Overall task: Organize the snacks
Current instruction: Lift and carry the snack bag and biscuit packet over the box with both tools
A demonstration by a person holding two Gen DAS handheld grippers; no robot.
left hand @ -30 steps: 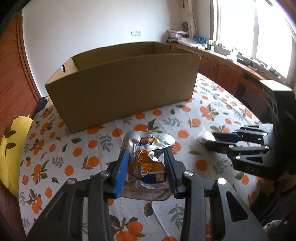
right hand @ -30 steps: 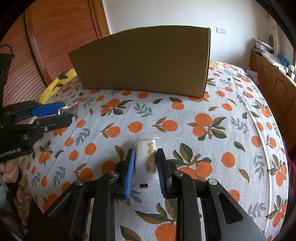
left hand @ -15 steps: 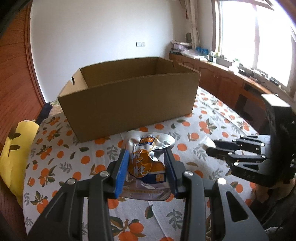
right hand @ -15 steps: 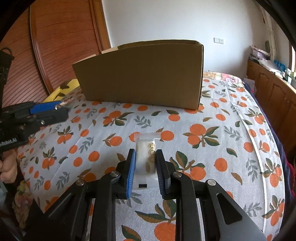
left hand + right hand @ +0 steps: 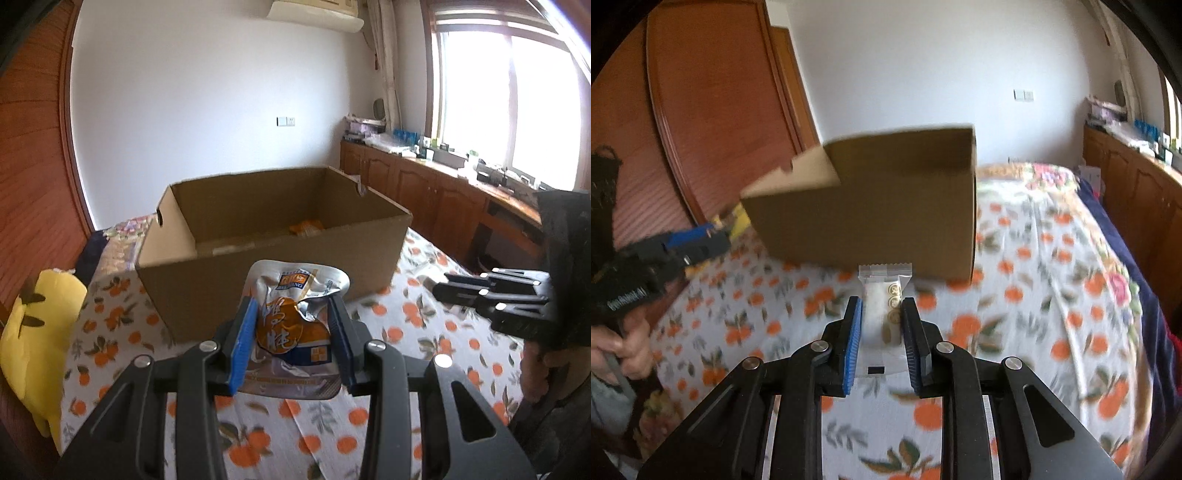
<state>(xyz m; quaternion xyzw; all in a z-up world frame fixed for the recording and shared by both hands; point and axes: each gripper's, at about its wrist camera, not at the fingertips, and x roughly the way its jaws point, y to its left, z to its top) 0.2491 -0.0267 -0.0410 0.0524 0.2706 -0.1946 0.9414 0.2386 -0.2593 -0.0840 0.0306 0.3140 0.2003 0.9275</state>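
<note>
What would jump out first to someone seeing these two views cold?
The open cardboard box on the orange-print tablecloth fills the middle of both views, with an orange packet lying inside. In front of it, the left gripper is shut on a crumpled silver and orange snack pouch, and the right gripper is shut on a small clear-ended white packet.

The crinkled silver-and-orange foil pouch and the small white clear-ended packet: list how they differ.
The silver-and-orange foil pouch is crumpled, shiny and wider; the small white packet is flat, matte and narrow. The pouch bears bold orange print, the packet three small round marks. Both are clamped in grippers, lifted off the tablecloth.
</note>
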